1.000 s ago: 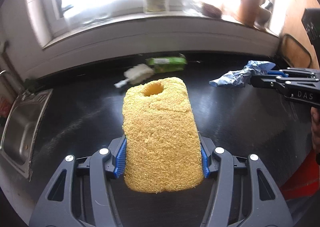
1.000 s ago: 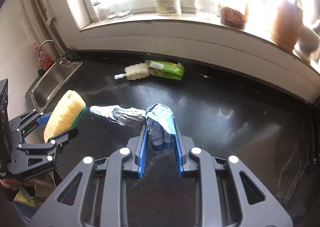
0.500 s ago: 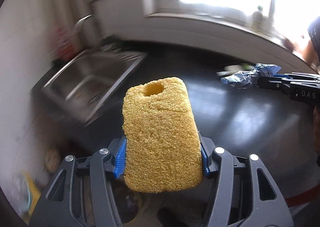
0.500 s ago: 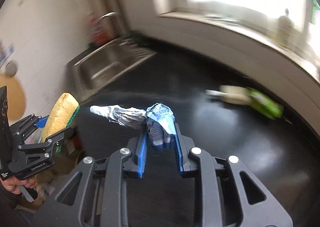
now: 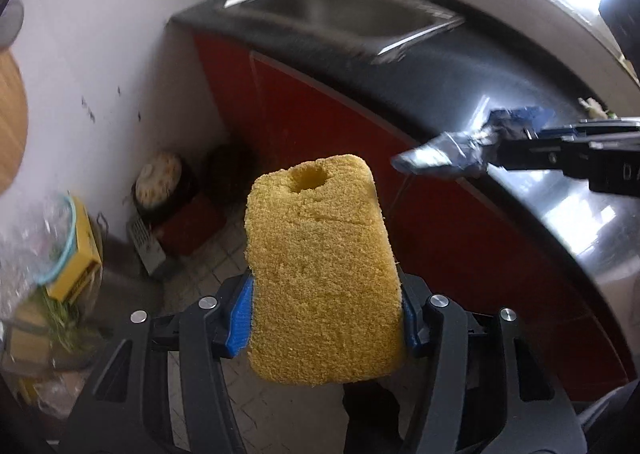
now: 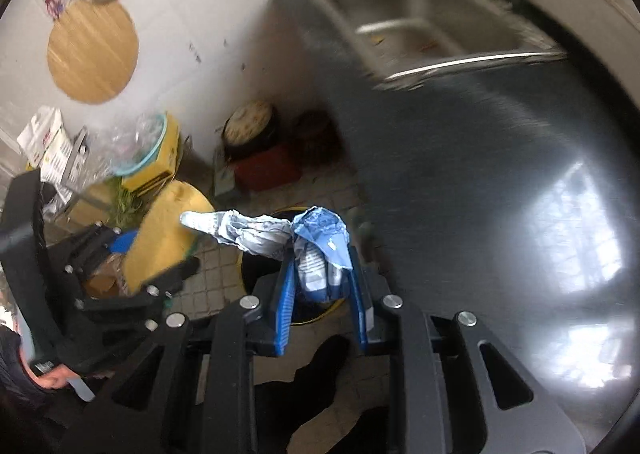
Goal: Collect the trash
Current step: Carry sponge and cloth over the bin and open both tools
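My left gripper [image 5: 326,318] is shut on a yellow sponge [image 5: 320,274] with a round hole near its far end, held in the air over the tiled floor beside the counter. My right gripper [image 6: 322,282] is shut on a crumpled blue and silver wrapper [image 6: 272,238], held over a black bin with a yellow rim [image 6: 260,266] on the floor. The wrapper [image 5: 452,153] and right gripper [image 5: 520,151] show at the right of the left wrist view. The sponge [image 6: 166,238] and left gripper [image 6: 132,266] show at the left of the right wrist view.
A dark countertop [image 6: 480,173] with a steel sink [image 6: 424,25] runs to the right, over red cabinet fronts [image 5: 360,157]. On the floor by the white wall are a yellow box [image 5: 80,254], a pot [image 5: 160,181], a red box [image 6: 266,169] and clutter.
Both grippers have swung left, away from the window and counter, and now face the sink corner and the floor. Each keeps hold of its item.
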A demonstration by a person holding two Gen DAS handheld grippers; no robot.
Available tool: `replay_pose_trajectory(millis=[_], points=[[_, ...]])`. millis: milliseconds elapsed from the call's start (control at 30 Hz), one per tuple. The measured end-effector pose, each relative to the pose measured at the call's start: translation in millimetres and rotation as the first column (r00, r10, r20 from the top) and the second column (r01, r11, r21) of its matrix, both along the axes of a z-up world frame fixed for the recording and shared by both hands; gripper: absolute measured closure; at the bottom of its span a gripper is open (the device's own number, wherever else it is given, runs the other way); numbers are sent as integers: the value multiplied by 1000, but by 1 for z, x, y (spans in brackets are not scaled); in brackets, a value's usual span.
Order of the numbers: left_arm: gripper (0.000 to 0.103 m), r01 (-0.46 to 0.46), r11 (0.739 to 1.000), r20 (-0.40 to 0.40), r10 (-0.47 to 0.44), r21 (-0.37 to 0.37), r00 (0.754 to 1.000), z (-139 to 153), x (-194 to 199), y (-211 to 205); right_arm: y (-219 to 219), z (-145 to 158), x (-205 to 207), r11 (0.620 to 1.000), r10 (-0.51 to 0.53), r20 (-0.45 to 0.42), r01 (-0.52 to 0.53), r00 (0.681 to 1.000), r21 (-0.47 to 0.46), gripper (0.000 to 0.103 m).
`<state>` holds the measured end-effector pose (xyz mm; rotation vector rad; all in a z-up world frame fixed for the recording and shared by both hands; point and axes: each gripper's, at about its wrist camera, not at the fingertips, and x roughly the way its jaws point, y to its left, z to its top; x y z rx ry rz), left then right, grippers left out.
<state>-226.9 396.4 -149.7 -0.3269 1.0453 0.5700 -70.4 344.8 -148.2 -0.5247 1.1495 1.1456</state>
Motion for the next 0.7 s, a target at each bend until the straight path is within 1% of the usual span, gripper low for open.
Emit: replay_pose_trajectory(millis=[133,200,367,500,533,567,600,633,700], points=[[47,-16,999,-15,15,-46,1000,-31,-10,20,32,-28,-11,998,-10,-31,9,999,-56,78],[47,-22,997,-19,21,-68,1000,-45,-16,28,42,-38,-16,996,-22,-35,19,999,-82,78],[47,-13,995,-17,12,-101,1000,-62,-16,40,62,-62,-16,991,-56,-46,49,997,-126,78],[44,-1,993,-12,-1,-122,1000,-72,-17,47,74,-71,-17,988,-60,-49,53,997,-146,75],[43,-2,993,-16,0,-118,1000,-74,-17,49,78,-74,-18,987,-60,-52,51,997,-151,68],[37,-2,993,-20,-1,-118,1000,-76,-17,51,79,-76,-18,987,-60,-57,51,997,-154,55],[29,-1,993,-22,-2,-121,1000,-78,-16,51,82,-78,-18,987,-62,-63,52,996,-151,48],[27,-4,993,-21,1,-120,1000,-79,-16,53,83,-78,-19,987,-62,-59,53,996,-150,40],[24,-5,992,-21,3,-123,1000,-81,-17,55,87,-81,-21,986,-54,-56,45,997,-158,40]])
